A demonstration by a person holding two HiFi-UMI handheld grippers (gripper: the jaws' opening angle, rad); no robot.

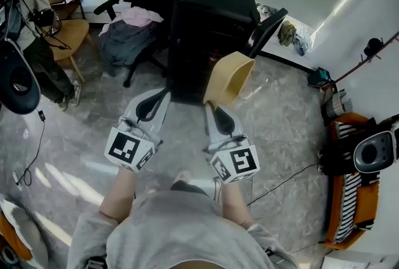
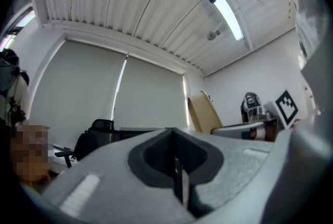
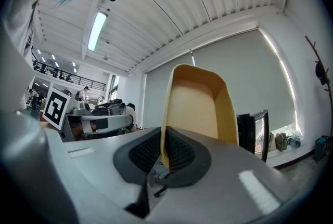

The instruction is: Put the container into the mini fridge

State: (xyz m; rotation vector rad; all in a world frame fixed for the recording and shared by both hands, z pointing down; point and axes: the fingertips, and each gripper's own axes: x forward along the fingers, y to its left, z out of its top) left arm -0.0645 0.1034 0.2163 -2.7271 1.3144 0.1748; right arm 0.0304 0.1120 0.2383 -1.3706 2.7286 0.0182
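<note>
A tan plastic container (image 1: 229, 77) is held on edge, its open side facing right, in front of the black mini fridge (image 1: 209, 18). My right gripper (image 1: 211, 107) is shut on the container's rim. In the right gripper view the container (image 3: 200, 108) rises up from between the pads of my right gripper (image 3: 164, 154). The fridge door (image 1: 268, 30) stands open to the right. My left gripper (image 1: 164, 94) sits beside the right one, shut and holding nothing. In the left gripper view its jaws (image 2: 176, 142) meet in a closed seam, and the container (image 2: 203, 114) shows to the right.
A black office chair (image 1: 134, 24) piled with clothes stands left of the fridge. A person (image 1: 37, 30) and a wooden chair (image 1: 70, 34) are at the far left. An orange striped seat (image 1: 352, 193) and a cable (image 1: 283, 180) lie on the right.
</note>
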